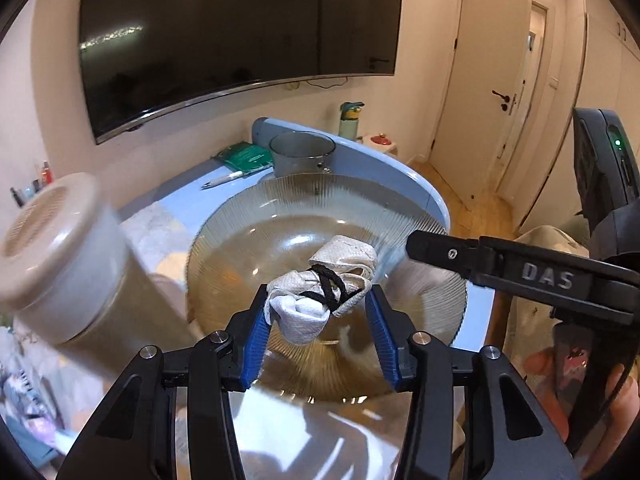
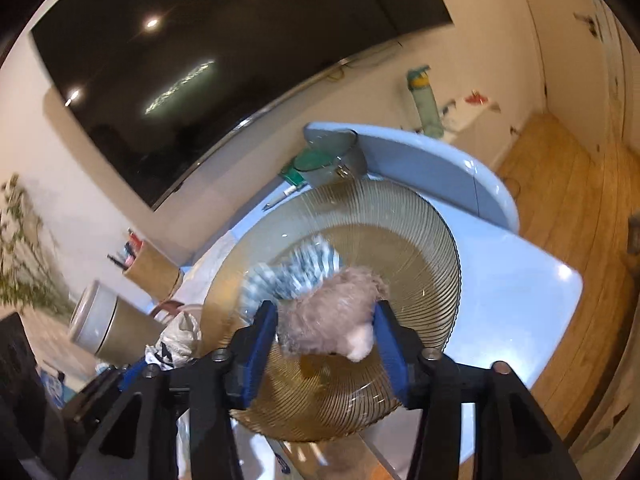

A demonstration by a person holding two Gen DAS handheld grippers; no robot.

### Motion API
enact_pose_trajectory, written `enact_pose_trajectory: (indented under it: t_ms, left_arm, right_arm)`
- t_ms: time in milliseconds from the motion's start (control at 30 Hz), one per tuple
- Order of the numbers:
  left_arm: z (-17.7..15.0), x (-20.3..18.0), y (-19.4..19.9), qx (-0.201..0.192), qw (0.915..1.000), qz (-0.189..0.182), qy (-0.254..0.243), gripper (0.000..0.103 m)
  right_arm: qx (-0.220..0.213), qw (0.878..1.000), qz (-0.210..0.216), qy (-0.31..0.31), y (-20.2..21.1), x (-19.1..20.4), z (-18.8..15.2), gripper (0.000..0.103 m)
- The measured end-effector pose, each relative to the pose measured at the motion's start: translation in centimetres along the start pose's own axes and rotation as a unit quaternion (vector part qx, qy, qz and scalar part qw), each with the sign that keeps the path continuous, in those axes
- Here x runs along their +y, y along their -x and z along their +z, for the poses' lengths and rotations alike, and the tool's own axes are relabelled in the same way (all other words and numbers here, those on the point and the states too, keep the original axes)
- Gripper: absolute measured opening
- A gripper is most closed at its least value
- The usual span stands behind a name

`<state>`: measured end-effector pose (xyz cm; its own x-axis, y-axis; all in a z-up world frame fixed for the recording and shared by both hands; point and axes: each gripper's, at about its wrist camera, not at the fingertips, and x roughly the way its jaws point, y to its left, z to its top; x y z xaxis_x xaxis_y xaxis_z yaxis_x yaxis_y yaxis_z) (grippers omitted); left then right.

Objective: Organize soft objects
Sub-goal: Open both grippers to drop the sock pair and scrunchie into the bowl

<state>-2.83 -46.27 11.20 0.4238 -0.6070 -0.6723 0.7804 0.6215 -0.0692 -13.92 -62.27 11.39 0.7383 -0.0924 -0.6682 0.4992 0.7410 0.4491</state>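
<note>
A blue surface (image 1: 404, 160) below a wall screen (image 1: 240, 28) carries a ribbed glass bowl (image 1: 240, 216). Behind the bowl stand a grey pot (image 1: 300, 156) and a green packet (image 1: 244, 158); left of it a lidded canister (image 1: 68, 256). Left gripper (image 1: 320, 312), above the bowl: fingers part-open around a white cloth (image 1: 304, 320), grip uncertain. Right gripper (image 2: 326, 332), above the bowl: fingers apart around a plush toy (image 2: 332, 320), grip uncertain.

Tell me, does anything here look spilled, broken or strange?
Nothing looks spilled or broken. The big ribbed amber glass bowl sits upright on the light blue table. A rolled white cloth with a black cord and a fluffy grey-pink soft toy hang between jaws above the bowl.
</note>
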Motion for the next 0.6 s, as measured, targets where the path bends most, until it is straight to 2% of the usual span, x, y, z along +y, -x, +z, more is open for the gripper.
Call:
enact_pose_trajectory:
  t_ms: [33, 67, 133, 233, 400, 500, 600]
  left_arm:
    - [0.1, 0.0, -0.7, 0.004, 1.0, 0.002, -0.005, 0.056]
    - [0.0, -0.1, -1.0, 0.007, 0.9999, 0.006, -0.008, 0.069]
    - [-0.2, -0.4, -1.0, 0.007, 0.9999, 0.011, -0.009, 0.077]
    - [-0.6, -0.7, -0.5, 0.007, 0.9998, -0.009, -0.016, 0.077]
    - [-1.1, -0.9, 1.7, -0.004, 0.9996, -0.018, -0.023, 0.077]
    - [-1.8, 0.0, 4.9, -0.023, 0.9992, -0.031, -0.008, 0.077]
    - [-2.9, 1.6, 8.8, -0.049, 0.9985, -0.025, 0.004, 0.077]
  right_arm:
    - [0.004, 1.0, 0.003, -0.006, -0.3, -0.3, 0.1, 0.071]
    - [0.01, 1.0, 0.007, -0.011, -0.7, -0.6, 0.1, 0.071]
    - [0.018, 1.0, 0.009, -0.014, -0.8, -0.9, -0.1, 0.071]
    - [0.012, 1.0, 0.006, -0.013, 0.1, -1.2, -0.7, 0.071]
    - [0.004, 1.0, 0.016, -0.017, 1.9, -1.4, -1.5, 0.071]
    - [-0.002, 1.0, 0.021, -0.007, 3.0, -0.7, -2.2, 0.071]
    - [-0.008, 0.999, 0.028, 0.012, 4.4, 0.6, -3.1, 0.071]
